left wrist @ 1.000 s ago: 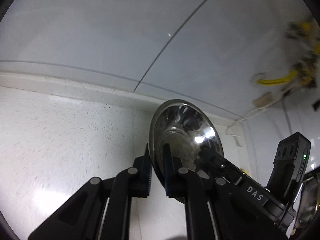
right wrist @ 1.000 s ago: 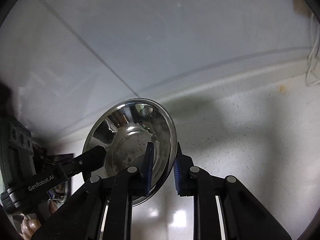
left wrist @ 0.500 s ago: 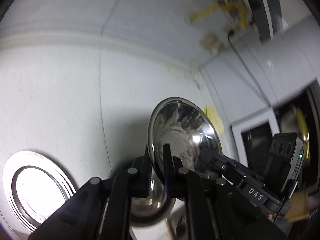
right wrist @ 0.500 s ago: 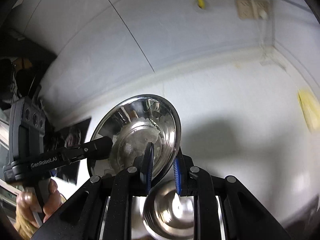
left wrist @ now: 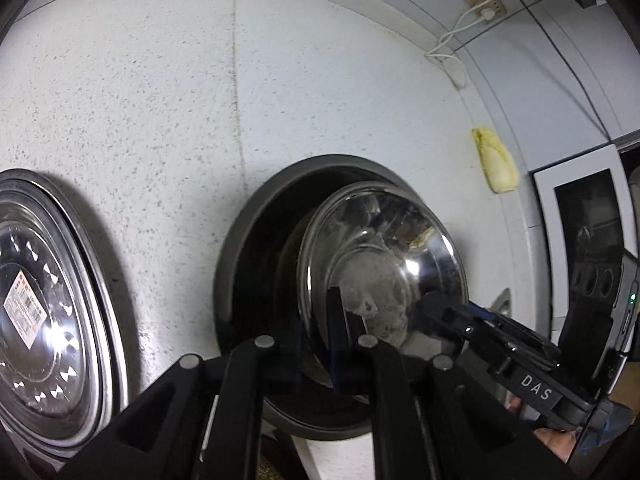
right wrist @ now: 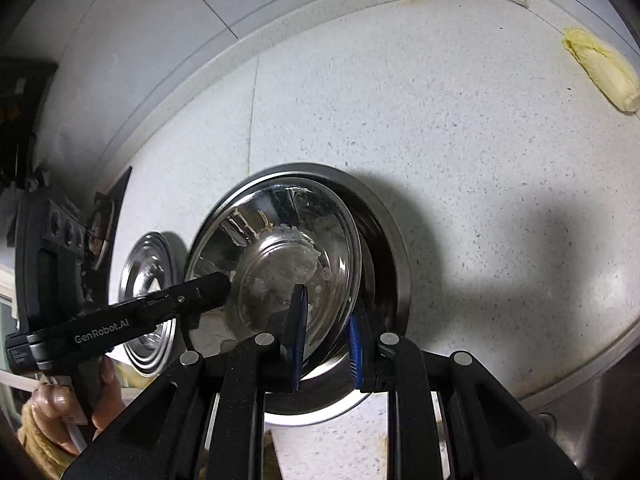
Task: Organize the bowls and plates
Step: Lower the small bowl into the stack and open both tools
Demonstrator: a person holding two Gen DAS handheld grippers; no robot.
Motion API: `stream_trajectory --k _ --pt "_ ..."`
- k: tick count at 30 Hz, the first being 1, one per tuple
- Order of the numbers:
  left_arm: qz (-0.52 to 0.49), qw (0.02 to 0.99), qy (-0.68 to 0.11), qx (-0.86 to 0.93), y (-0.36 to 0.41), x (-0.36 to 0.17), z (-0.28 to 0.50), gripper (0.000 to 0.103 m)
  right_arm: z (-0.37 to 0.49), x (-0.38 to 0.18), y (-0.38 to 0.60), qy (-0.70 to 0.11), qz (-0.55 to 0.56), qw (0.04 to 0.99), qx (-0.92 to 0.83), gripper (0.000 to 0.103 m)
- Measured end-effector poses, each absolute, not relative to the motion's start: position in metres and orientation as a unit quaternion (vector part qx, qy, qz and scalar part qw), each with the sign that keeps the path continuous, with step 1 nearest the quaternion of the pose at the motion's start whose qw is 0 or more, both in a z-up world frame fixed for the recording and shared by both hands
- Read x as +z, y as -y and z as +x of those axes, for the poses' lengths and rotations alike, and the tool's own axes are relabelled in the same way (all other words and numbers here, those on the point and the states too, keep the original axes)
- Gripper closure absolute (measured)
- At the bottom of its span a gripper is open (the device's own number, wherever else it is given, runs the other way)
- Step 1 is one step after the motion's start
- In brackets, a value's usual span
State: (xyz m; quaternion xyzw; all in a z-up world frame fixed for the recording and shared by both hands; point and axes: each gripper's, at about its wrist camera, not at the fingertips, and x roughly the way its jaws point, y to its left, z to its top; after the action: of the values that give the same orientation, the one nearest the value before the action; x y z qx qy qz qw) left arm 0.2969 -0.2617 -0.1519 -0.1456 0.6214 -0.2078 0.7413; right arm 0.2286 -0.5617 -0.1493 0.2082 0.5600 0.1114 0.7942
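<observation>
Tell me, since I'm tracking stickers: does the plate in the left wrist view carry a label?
Yes, the plate at the left edge has a white and orange label stuck on its inner face.

I have both grippers angled steeply downward. My left gripper [left wrist: 316, 344] is clamped nearly shut on the rim of the steel bowl [left wrist: 384, 264], one finger inside and one outside. My right gripper [right wrist: 326, 332] pinches the opposite rim the same way. A hand [right wrist: 68, 412] grips the left handle.
</observation>
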Motion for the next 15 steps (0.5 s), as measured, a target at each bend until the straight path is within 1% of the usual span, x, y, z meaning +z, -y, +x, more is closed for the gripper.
stream_trajectory --k 3,14,15 --pt "-0.146 0.743 -0.619 -0.207 0.258 -0.155 0.296 0.094 0.233 -0.15 0.544 -0.564 0.193 0.795 0.107 0.086" --pt "-0.121 0.752 -0.612 -0.211 0.274 -0.156 0.296 0.091 0.225 -0.153 0.539 -0.559 0.172 0.805 0.103 0.085" --pt "-0.121 0.752 -0.612 -0.211 0.274 -0.155 0.295 0.091 0.225 -0.15 0.539 -0.559 0.172 0.805 0.102 0.083"
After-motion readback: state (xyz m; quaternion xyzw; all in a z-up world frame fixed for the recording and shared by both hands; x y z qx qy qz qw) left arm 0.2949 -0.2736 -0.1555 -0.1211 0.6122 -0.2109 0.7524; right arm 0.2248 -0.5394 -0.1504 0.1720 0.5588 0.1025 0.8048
